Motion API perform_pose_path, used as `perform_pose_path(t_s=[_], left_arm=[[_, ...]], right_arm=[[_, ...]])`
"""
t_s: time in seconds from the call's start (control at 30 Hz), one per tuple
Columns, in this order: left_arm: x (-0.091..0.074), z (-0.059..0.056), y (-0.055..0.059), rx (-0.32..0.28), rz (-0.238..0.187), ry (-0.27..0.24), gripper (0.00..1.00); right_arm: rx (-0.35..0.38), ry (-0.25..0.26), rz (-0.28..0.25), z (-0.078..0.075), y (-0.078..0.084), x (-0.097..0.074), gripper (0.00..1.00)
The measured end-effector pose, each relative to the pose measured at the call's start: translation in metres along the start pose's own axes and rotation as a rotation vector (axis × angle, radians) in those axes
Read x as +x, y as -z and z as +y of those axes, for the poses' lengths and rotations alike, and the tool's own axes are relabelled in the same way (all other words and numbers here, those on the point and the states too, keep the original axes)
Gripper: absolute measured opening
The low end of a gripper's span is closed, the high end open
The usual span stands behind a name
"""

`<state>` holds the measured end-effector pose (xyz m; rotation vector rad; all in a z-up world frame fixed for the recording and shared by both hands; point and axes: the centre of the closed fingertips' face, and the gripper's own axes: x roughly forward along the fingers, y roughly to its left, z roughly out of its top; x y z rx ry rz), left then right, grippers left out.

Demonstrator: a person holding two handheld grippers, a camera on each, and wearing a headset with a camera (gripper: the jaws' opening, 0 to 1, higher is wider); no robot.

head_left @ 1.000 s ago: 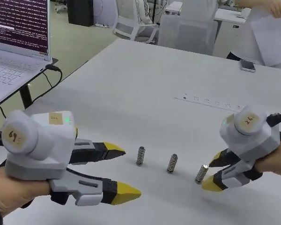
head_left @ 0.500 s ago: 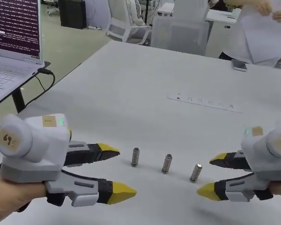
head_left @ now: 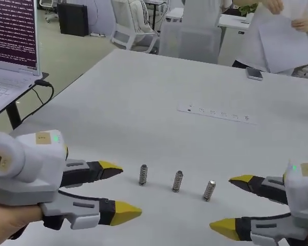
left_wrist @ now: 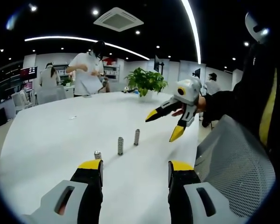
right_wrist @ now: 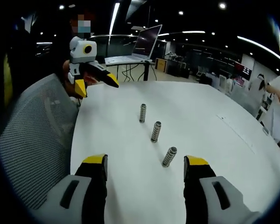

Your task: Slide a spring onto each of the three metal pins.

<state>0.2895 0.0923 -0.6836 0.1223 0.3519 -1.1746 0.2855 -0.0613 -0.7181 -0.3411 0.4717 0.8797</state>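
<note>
Springs (head_left: 177, 181) stand in a spaced row by the near edge of the table (head_left: 143, 92). Bare top behind them up to the power strip (head_left: 217, 114); both row ends open.

At bottom: right claw (right_wrist: 145, 161), jaws apart, nothing between. Ahead on white worktop (right_wrist: 210, 126): three springs (right_wrist: 156, 131) in row, nearest spring (right_wrist: 169, 157) leaning. Upper left: left claw (right_wrist: 98, 87), jaws apart. Behind: laptop (right_wrist: 147, 42).

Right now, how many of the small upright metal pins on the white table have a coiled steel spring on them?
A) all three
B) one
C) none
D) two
A: the right gripper view shows three coiled uprights in a row, the near spring, the middle spring and the far spring, with no bare pin among them.
</note>
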Motion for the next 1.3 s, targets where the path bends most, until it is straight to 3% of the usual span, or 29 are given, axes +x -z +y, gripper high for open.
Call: perform_pose_path(t_s=[0.37,0.53,0.73,0.87,1.3], left_arm=[[-0.007,0.005,0.002,0.0,-0.001,-0.022,0.54],[-0.014,0.006,0.006,-0.012,0.0,-0.034,0.55],[-0.013,0.007,0.012,-0.033,0.005,-0.052,0.57],[-0.015,0.013,0.011,-0.048,-0.011,-0.077,0.57],[-0.016,0.021,0.029,-0.082,0.044,-0.115,0.56]], right_arm=[[0.069,0.082,-0.126,0.005,-0.012,-0.012,0.79],[0.116,0.093,-0.156,0.01,-0.01,-0.013,0.83],[0.118,0.103,-0.149,0.016,-0.007,-0.01,0.85],[0.125,0.098,-0.125,0.019,-0.001,-0.005,0.86],[0.141,0.126,-0.103,0.015,0.006,-0.006,0.86]])
